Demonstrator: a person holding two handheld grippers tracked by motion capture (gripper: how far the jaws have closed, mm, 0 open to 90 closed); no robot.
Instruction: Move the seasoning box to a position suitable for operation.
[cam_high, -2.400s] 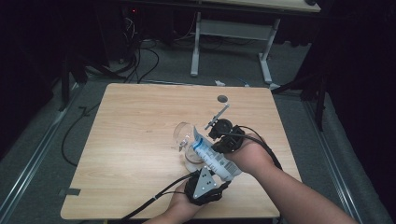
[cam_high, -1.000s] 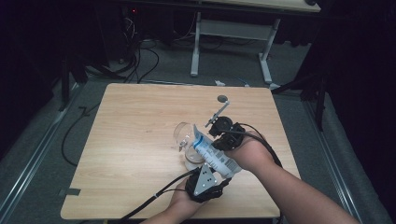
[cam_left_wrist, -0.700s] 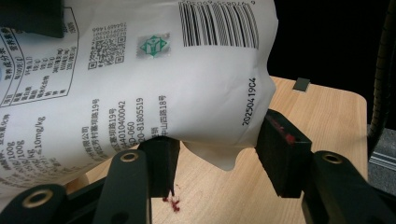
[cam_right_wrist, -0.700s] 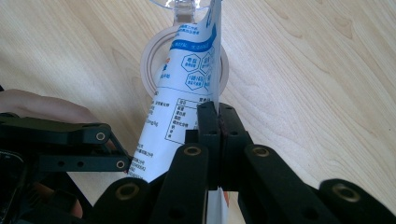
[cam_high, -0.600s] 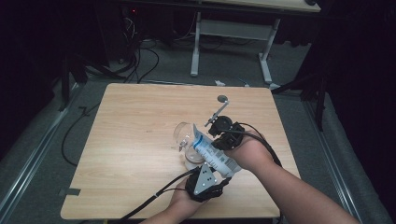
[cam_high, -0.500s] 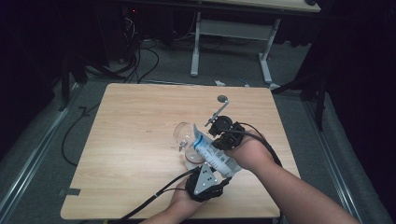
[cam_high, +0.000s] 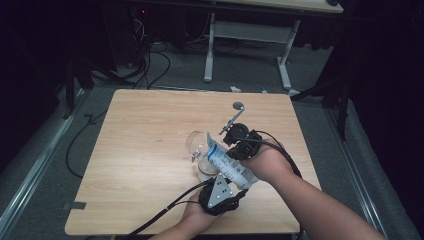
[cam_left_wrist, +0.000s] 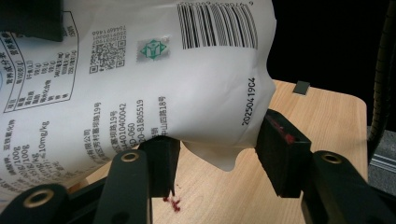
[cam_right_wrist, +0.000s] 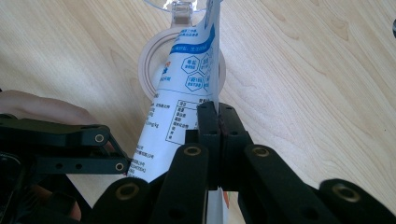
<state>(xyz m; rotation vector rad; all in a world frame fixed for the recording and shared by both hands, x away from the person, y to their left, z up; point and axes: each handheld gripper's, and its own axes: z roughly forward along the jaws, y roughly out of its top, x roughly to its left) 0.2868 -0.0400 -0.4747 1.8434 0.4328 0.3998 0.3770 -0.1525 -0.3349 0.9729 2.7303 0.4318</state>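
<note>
**White printed pouch held at both ends over a clear jar**

The white plastic pouch with blue print and a barcode (cam_high: 227, 165) hangs between the two grippers. Its lower corner is cut off by the left gripper view's frame, and its contents cannot be made out. Its long axis slants from the left gripper (cam_high: 218, 192) up toward the clear round jar (cam_high: 197, 147), top edge tipped over the jar's mouth.

The right gripper (cam_right_wrist: 217, 122) is clenched flat on the pouch's thin side seam. The left gripper's jaws sit either side of the pouch's bulging bottom; whether both pads press it is unclear.

Beyond the jaws, the light wooden table (cam_high: 140, 140) lies bare to its left edge; a small grey round thing (cam_high: 239, 106) stands farther off.
</note>
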